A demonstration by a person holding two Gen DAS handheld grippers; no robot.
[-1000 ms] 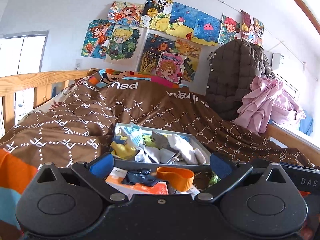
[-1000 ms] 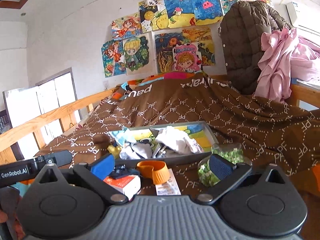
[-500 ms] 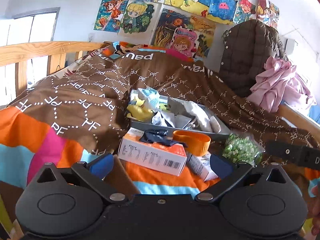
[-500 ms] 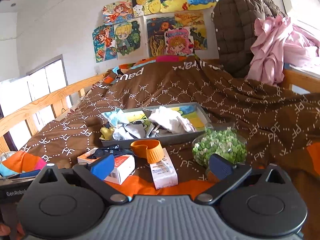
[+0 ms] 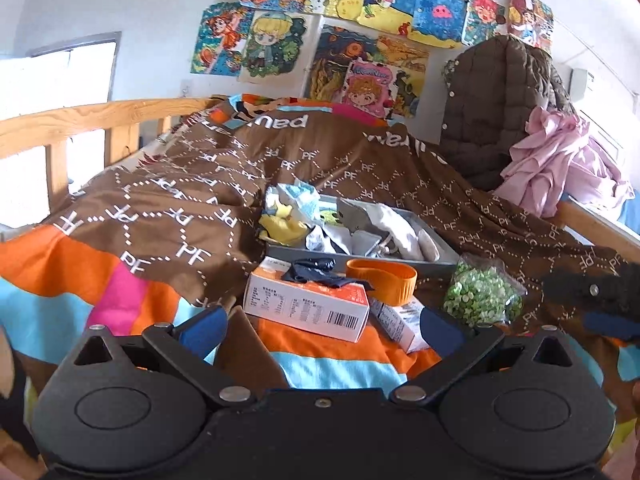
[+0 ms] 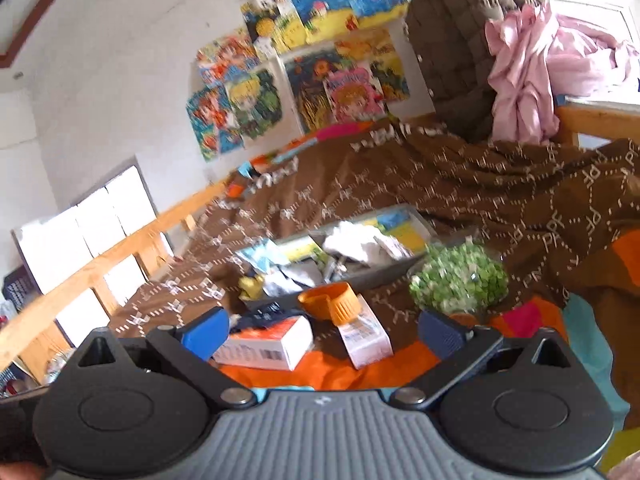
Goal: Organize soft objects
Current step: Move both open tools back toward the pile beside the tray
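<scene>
Overhead, both tongs wide and empty, left gripper (image 5: 320, 330) and right gripper (image 6: 322, 330) short of the grey tray (image 5: 362, 258).

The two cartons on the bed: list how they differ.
The big carton is wider, with an orange top; the small carton is narrower and mostly white. A dark cloth lies on the big one; an orange ring sits at the small one's far end. Both lie flat.

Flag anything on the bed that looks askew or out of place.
The grey tray overflows: socks and cloths are heaped loose and hang over its rim. A dark cloth lies crumpled on the orange-and-white box, outside the tray. An orange ring leans on a smaller carton.
</scene>
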